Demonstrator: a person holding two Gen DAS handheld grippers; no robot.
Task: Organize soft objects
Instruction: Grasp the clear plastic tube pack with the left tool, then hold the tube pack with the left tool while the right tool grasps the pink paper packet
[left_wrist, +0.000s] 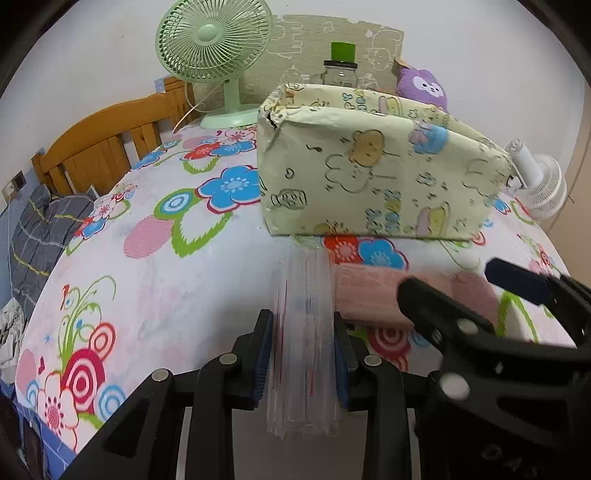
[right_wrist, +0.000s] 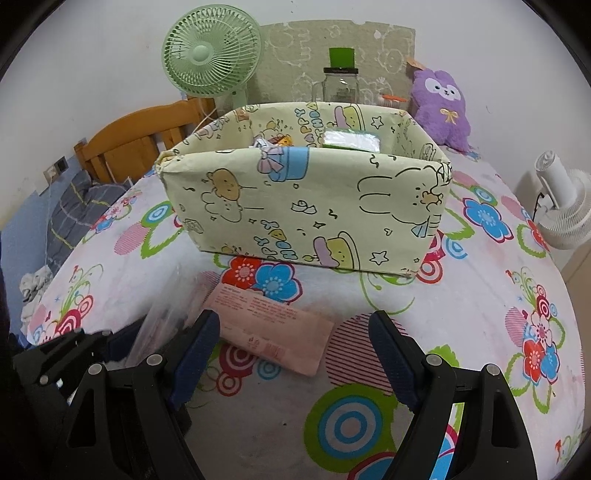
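Our left hand-held gripper (left_wrist: 303, 358) is clenched on a clear plastic bag (left_wrist: 304, 332) just in front of the cartoon-print box (right_wrist: 303, 199); our right hand-held gripper (right_wrist: 295, 354) hangs released above the pink packet (right_wrist: 273, 325) on the floral counter (right_wrist: 461, 314)

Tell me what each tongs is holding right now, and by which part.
The left tongs are shut on the clear plastic packet, gripping its near end across the width. The right tongs are open and empty, over the pink packet.
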